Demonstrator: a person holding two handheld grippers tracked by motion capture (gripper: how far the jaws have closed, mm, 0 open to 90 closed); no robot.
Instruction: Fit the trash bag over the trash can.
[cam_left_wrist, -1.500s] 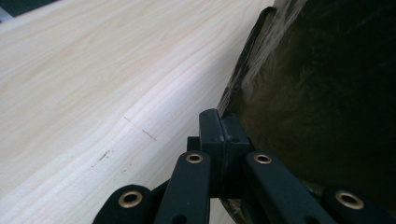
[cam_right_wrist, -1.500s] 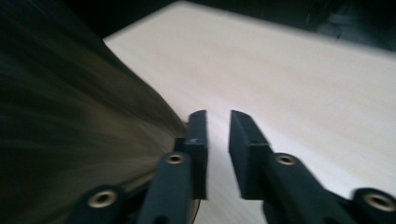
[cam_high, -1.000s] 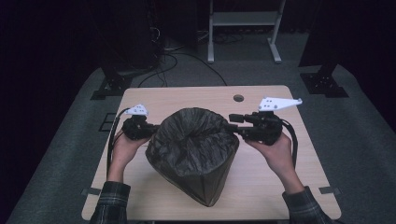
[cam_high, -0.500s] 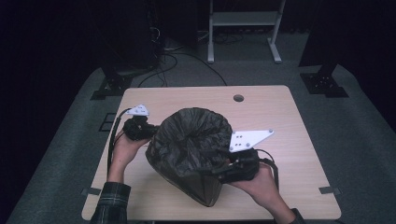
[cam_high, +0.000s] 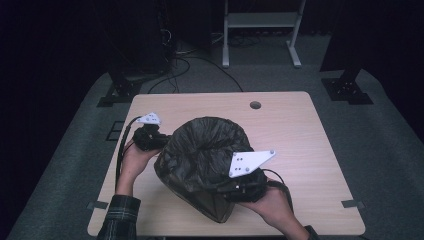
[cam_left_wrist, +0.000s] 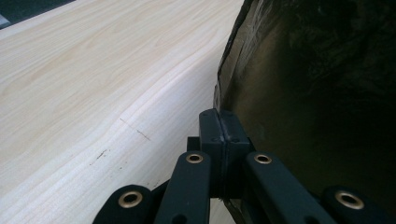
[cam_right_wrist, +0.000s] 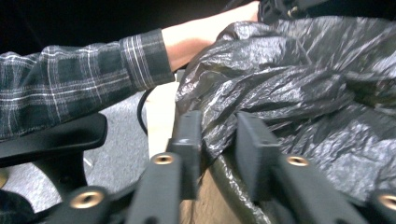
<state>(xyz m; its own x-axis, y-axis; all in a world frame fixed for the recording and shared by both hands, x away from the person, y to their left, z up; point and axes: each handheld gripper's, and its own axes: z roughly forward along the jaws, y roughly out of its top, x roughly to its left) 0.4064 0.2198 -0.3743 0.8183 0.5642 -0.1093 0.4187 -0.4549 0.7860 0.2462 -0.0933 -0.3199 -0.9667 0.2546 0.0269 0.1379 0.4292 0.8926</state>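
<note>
**A:** What is shown on the table (cam_high: 300, 130)?

**B:** A bin (cam_high: 219, 212) lined with a black bag (cam_high: 200, 150) is seen from above, near the middle of the table. It is tipped, so its long axis runs from the narrow base at the person's edge up to the wide mouth farther away.

**A:** How are the two claws placed?

**B:** The left gripper (cam_high: 162, 142) is clenched on the bag's edge at the left of the mouth; a thin sheet of film is pinched between its jaws. The right gripper (cam_high: 232, 190) is set against the bin's near right side, below the overhanging film. Its jaws have just been closing, and a fold of bag lies between them, though a gap is left and the fold does not look pressed.

**A:** Which relation matters next?

**B:** The loose film lies directly ahead of the right gripper (cam_right_wrist: 219, 140), just above the rim. The pinch would probably be completed there, opposite the left gripper.
</note>
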